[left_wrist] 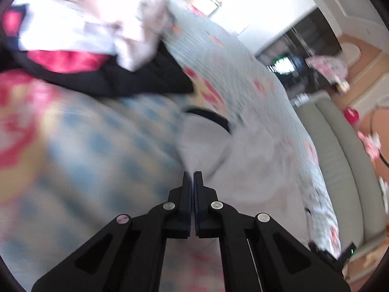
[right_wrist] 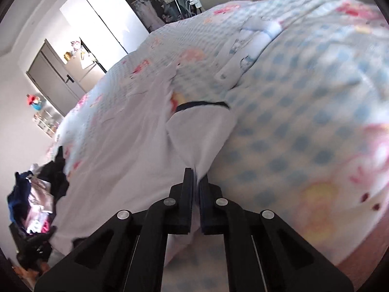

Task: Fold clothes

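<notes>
Both tools, left (left_wrist: 193, 174) and right (right_wrist: 197, 173), matt black plastic with shiny metal rivets (left_wrist: 216, 205). White garment (right_wrist: 136, 131) soft thin matt cloth. Bed cover (right_wrist: 304, 102) textured matt checked fabric.

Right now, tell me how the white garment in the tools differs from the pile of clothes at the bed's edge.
The white garment is one pale piece with a dark trim band, spread over the bedspread; the pile of clothes is a crumpled heap of dark, pink and white pieces. The garment is pinched by the left tool and right tool; the pile is untouched. Both lie on the bed, unfolded.
</notes>
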A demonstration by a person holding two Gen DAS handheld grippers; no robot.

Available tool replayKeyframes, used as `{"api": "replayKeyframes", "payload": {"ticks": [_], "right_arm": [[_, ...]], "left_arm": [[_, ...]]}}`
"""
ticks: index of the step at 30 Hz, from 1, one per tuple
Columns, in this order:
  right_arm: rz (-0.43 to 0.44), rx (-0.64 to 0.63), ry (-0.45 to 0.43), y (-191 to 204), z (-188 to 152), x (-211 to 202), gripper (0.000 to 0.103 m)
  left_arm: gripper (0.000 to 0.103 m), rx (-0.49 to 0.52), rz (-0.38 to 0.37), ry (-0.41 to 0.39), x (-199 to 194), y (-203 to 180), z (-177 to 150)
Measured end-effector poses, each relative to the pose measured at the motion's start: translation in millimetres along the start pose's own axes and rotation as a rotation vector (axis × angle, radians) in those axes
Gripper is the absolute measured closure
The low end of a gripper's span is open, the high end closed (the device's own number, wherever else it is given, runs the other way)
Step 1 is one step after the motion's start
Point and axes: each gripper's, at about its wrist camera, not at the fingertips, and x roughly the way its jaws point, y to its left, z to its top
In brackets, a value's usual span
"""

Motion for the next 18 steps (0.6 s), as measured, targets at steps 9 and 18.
{"api": "replayKeyframes", "payload": {"ticks": [9, 18], "right_arm": [[0.127, 0.011, 0.007, 4.3, -12.8, -35.8, 0.09], [0.131, -0.49, 0.236, 112.5, -68.6, 6.2, 0.084]], "left_arm": [[0.099, 0.114, -0.064, -0.021, -19.4, -24.5, -19.8], [0.062, 0.403, -0.008, 0.14, 29.9, -83.0, -52.5]]}}
